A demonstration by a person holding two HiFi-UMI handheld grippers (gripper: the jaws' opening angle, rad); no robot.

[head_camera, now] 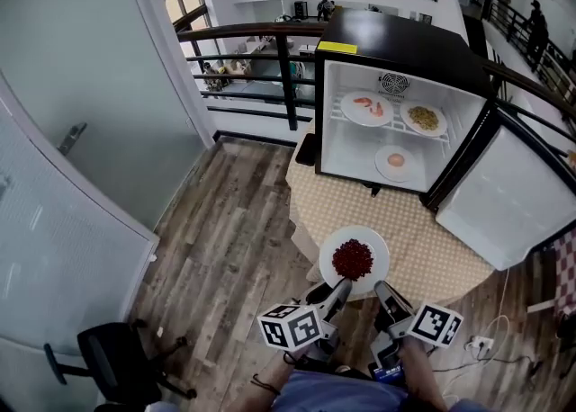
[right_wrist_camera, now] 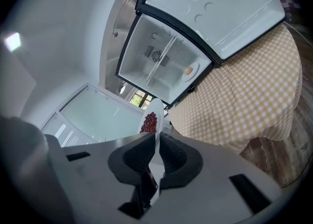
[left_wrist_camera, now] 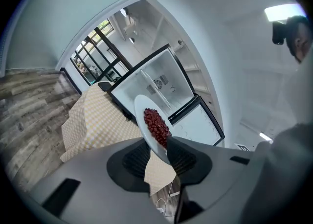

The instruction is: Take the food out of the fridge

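Plate of red food (head_camera: pixel 354 262): round, no long axis; being held level, face up, just ahead of both grippers.
Left gripper (head_camera: pixel 339 293): being clamped, partly open, on the near rim.
Right gripper (head_camera: pixel 387 297): being pinched, nearly closed, on the same rim.

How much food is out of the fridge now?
The fridge stands open and one plate of red food is out, gripped at its rim by the left gripper and right gripper over the checked table. Three are left inside: the shrimp plate and noodle plate on the shelf, the bottom plate below.
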